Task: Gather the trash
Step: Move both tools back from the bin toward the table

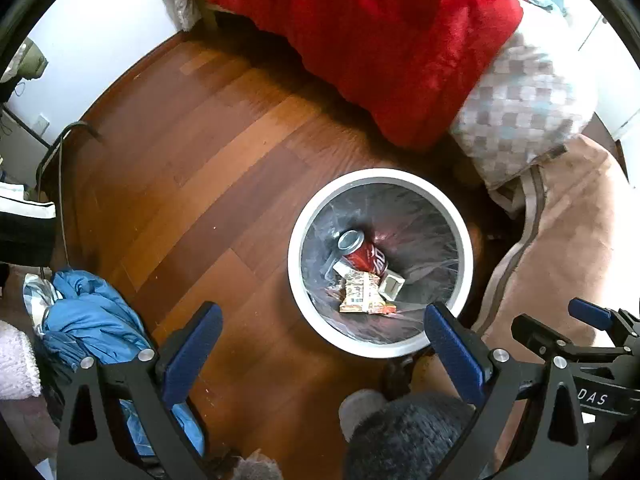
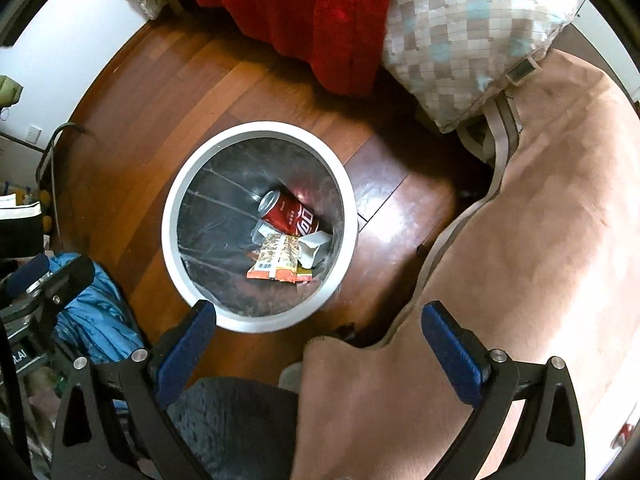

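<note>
Your left gripper (image 1: pixel 323 334) points down at the wooden floor (image 1: pixel 208 184) just beside the trash bin (image 1: pixel 297 276); its fingers (image 1: pixel 192 354) are spread wide with nothing between them. Your right gripper (image 2: pixel 319 334) also points down, above the near edge of the bin (image 2: pixel 170 248) and the pinkish-brown rug (image 2: pixel 540 240); its fingers (image 2: pixel 186 354) are likewise spread wide and empty. In the left wrist view the right gripper (image 1: pixel 580 332) shows at the right edge, beside the left one.

The bin is round with a white rim and a dark liner, and it stands on the floor between the bed and the rug. All the trash in view lies at its bottom:
- a red soda can (image 1: pixel 362 254) on its side, silver top toward the left;
- a printed snack wrapper (image 1: pixel 362 294) just below the can, touching it;
- a small pale carton (image 1: pixel 392 285) at the wrapper's right.

A red blanket (image 1: pixel 380 40) and a checked pillow (image 1: pixel 520 108) hang over the bed edge beyond the bin. Crumpled blue cloth (image 1: pixel 88 316) lies on the floor at the left.
</note>
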### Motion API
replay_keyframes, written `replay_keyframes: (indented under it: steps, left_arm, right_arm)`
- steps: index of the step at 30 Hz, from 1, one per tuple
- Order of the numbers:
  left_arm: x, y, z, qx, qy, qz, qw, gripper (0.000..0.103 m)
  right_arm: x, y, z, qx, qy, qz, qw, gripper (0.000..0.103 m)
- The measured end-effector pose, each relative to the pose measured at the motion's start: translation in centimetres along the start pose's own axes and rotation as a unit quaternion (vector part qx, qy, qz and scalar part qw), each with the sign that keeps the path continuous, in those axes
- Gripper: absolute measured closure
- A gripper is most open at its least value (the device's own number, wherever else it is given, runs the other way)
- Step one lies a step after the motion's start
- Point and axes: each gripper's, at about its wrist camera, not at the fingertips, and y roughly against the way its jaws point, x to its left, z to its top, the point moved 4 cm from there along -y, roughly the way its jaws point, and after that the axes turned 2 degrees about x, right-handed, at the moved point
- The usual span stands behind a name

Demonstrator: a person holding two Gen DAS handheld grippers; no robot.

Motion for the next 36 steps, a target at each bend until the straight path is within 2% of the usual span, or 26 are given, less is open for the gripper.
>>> replay_keyframes:
  steps: [11, 22, 26, 30, 33, 36]
  left_arm:
    - [-1.2, 6.3, -1.6, -0.054, -0.013, -0.003, 0.9984, 0.0]
    - [-4.2, 14.7, -3.3, -0.124, -0.042, -0.007, 0.9914, 0.0]
    - [-7.9, 17.6, -4.6, -0.161, -0.072, 0.014, 0.9843, 0.0]
    - [-13.8, 17.8, -5.7, -0.174, -0.113, -0.001, 0.9781, 0.0]
    - [-20.3, 15.8, -6.7, -0.155, -0.152, -0.022, 0.9759, 0.0]
    - [-27.1, 13.4, -8.0, -0.136, -0.189, -0.034, 0.9719, 0.0]
  right_arm:
    - [-0.6, 6.5, -2.3, -0.056, -0.003, 0.008, 0.998, 0.0]
    - [-1.2, 14.9, -5.9, -0.133, -0.015, 0.05, 0.99, 0.0]
    - [-2.7, 18.8, -7.8, -0.168, -0.037, 0.09, 0.981, 0.0]
    - [-6.8, 22.6, -10.8, -0.201, -0.075, 0.114, 0.97, 0.0]
    - [-11.8, 24.3, -13.4, -0.215, -0.111, 0.1, 0.965, 0.0]
    - [-19.1, 25.1, -16.5, -0.212, -0.155, 0.053, 0.964, 0.0]
